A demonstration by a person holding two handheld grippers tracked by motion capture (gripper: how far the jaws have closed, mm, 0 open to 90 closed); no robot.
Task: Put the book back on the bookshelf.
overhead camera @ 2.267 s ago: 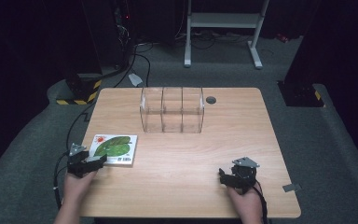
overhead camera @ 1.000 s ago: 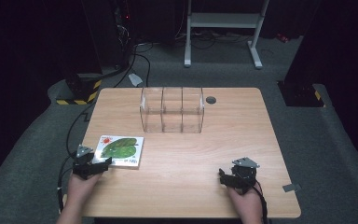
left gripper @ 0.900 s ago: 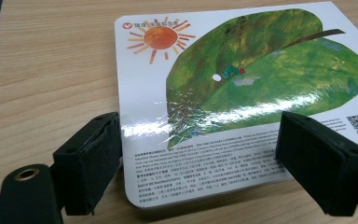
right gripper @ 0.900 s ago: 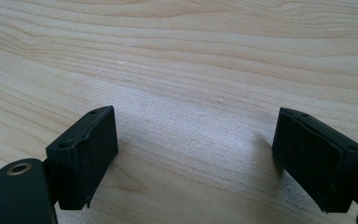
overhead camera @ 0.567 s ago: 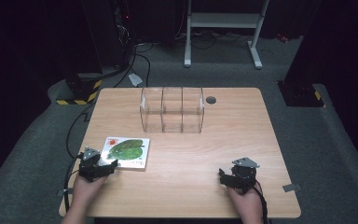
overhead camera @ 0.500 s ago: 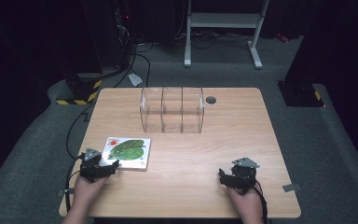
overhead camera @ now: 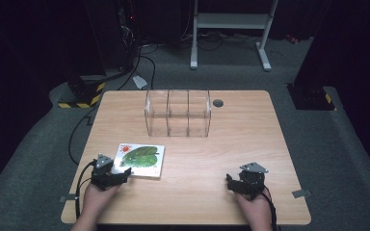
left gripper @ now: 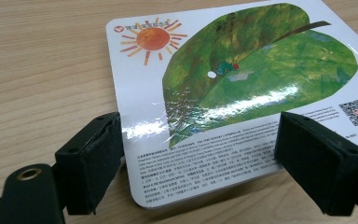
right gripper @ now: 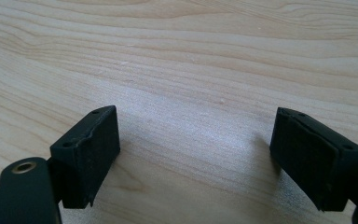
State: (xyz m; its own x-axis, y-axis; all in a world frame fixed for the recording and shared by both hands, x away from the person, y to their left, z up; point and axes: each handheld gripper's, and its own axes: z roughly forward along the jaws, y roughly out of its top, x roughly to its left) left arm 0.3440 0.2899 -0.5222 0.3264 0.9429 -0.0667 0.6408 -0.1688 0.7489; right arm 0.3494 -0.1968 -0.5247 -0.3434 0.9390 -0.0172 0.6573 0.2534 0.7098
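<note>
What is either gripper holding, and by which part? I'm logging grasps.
Nothing is held. The left gripper is open astride the book's near corner; the right gripper is open.

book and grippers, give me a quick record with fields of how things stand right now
book: flat on the table, near left part, cover with green leaf and orange sun facing up
left gripper: open, jaws either side of the book's near corner; contact cannot be told
right gripper: open, holding nothing, bare wood between its jaws
rack: clear, three compartments, far middle of the table, apart from the book
hole: dark round one just right of the rack
</note>
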